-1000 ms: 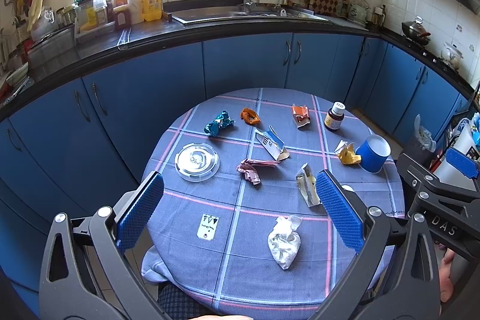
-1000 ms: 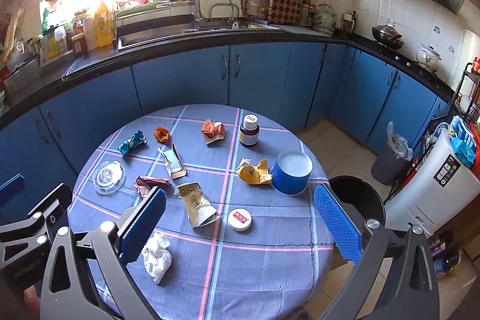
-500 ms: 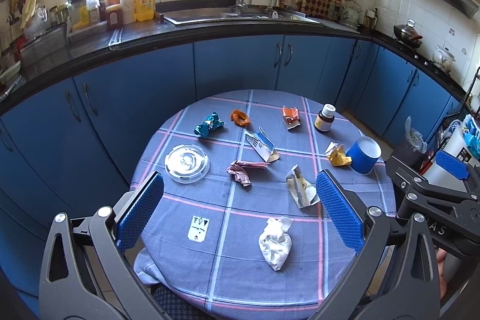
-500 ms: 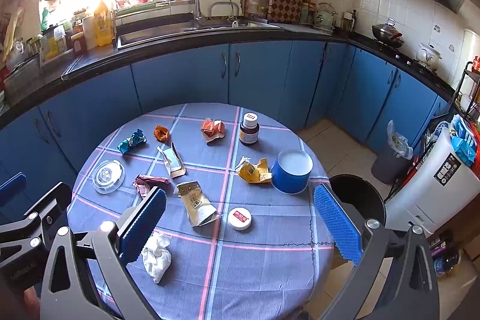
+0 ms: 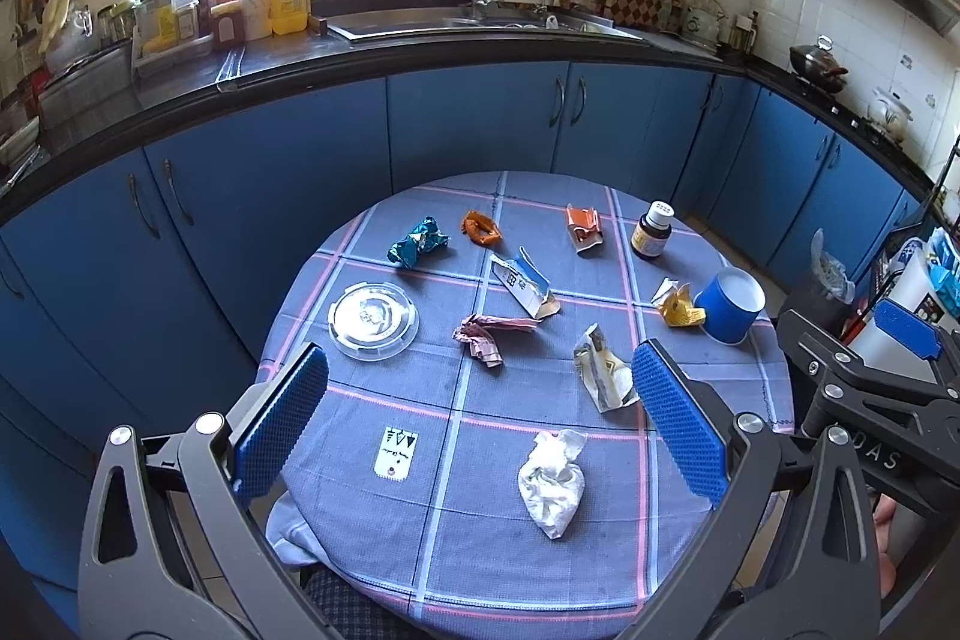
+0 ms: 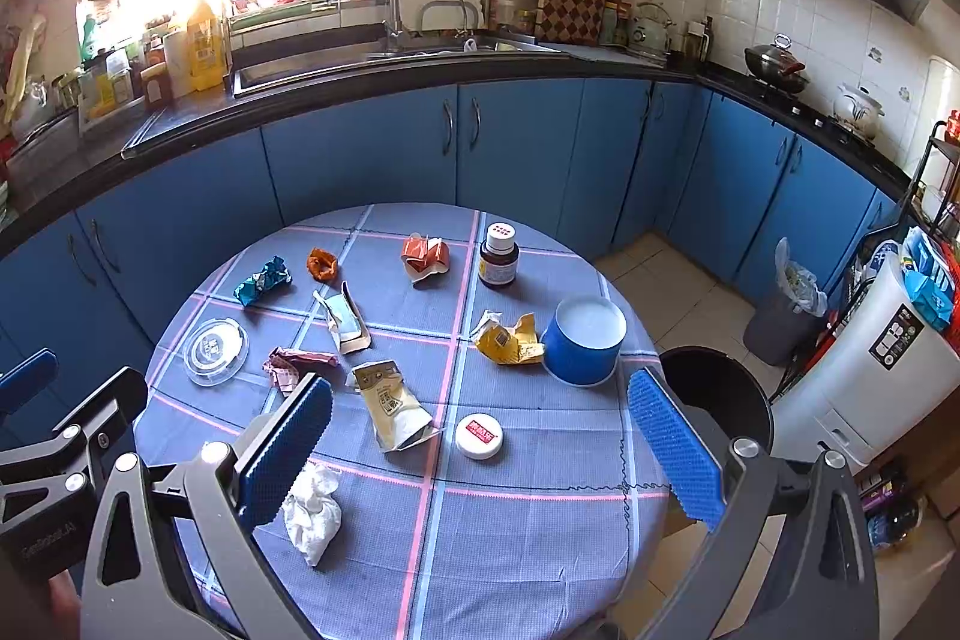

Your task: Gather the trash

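Note:
Scraps of trash lie on a round table with a blue checked cloth (image 5: pixel 456 538): a white crumpled tissue (image 5: pixel 551 478), a beige pouch (image 5: pixel 600 370), a pink wrapper (image 5: pixel 486 334), a blue-white carton piece (image 5: pixel 523 283), a teal wrapper (image 5: pixel 417 244), an orange wrapper (image 5: pixel 480 227), a red wrapper (image 5: pixel 583 227) and a yellow wrapper (image 5: pixel 678 303). My left gripper (image 5: pixel 480 424) is open and empty above the table's near side. My right gripper (image 6: pixel 480 445) is open and empty above the near right side, over the beige pouch (image 6: pixel 393 403). A black bin (image 6: pixel 714 394) stands beside the table.
A blue paper cup (image 6: pixel 583 340), a brown medicine bottle (image 6: pixel 498 256), a white jar lid (image 6: pixel 478 436), a clear plastic lid (image 5: pixel 372 319) and a white tag (image 5: pixel 396 453) are also on the table. Blue cabinets (image 5: pixel 468 118) curve behind. A bagged bin (image 6: pixel 792 307) and a white appliance (image 6: pixel 864 370) stand at right.
The left gripper has drawn back and shifted slightly, so the table looks a little farther and more to the left. The right gripper has barely moved. Both stay open.

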Tool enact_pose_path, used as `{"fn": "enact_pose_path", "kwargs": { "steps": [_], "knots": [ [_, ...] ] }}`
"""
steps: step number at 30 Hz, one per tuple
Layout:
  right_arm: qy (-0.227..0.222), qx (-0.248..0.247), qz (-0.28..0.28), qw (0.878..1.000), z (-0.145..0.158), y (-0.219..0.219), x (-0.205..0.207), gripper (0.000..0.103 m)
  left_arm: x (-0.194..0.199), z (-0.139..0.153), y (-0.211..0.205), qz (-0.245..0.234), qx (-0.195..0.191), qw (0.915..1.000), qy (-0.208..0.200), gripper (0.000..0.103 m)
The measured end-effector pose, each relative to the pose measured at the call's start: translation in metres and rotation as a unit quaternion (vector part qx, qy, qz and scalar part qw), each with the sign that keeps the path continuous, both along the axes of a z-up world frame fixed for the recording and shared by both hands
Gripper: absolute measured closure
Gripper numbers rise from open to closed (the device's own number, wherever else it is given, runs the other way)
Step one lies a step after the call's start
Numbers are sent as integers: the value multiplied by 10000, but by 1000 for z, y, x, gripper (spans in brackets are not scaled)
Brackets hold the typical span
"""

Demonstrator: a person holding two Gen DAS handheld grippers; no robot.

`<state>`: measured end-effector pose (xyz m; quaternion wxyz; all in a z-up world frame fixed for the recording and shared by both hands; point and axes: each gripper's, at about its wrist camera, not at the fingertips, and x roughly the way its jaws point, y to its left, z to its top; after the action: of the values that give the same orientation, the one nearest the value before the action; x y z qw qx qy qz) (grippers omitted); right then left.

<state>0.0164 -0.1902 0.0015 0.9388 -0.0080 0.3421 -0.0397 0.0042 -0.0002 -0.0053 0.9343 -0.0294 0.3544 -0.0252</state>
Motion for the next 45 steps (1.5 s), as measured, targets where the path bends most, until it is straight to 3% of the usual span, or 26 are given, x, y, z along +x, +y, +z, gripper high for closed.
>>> {"fn": "enact_pose_path", "kwargs": {
  "steps": [10, 16, 19, 22, 25, 30, 31, 33, 34, 38, 40, 42, 45],
  "knots": [
    [21, -3, 10, 10000, -3, 0, 1, 7, 3, -3, 3, 31, -1, 10000, 76, 3],
    [111, 270, 44, 9996, -23, -7, 11, 7, 20, -29, 8, 303, 259, 9989, 239, 3],
    [153, 273, 63, 9995, -42, -11, 18, 7, 28, -54, 7, 162, 302, 9982, 494, 3],
    [279, -2, 136, 9995, -62, -10, 26, 7, 35, -84, 1, -286, 128, 9951, 938, 3],
    [539, -28, 172, 9984, -81, -16, 36, 7, 44, -109, -5, -716, -238, 9857, 1506, 3],
    [819, 212, 173, 9963, -99, -31, 51, 7, 52, -138, -28, -1163, -183, 9712, 2070, 4],
    [846, 245, 191, 9959, -100, -32, 53, 7, 53, -144, -34, -1214, -48, 9688, 2159, 7],
    [950, 335, 257, 9946, -105, -34, 59, 7, 57, -157, -43, -1194, 280, 9636, 2377, 23],
    [975, 350, 273, 9942, -108, -35, 61, 7, 59, -162, -43, -1219, 255, 9606, 2486, 28],
    [1208, 413, 373, 9911, -124, -33, 73, 9, 61, -161, -45, -1252, 195, 9633, 2366, 43],
    [1370, 462, 428, 9886, -135, -32, 79, 18, 65, -160, -41, -1147, 181, 9659, 2315, 52],
    [1586, 522, 503, 9847, -146, -30, 86, 35, 70, -158, -36, -1027, 128, 9683, 2272, 64],
    [1930, 672, 600, 9771, -163, -28, 97, 43, 76, -157, -32, -915, 89, 9701, 2247, 70]
  ]
}}
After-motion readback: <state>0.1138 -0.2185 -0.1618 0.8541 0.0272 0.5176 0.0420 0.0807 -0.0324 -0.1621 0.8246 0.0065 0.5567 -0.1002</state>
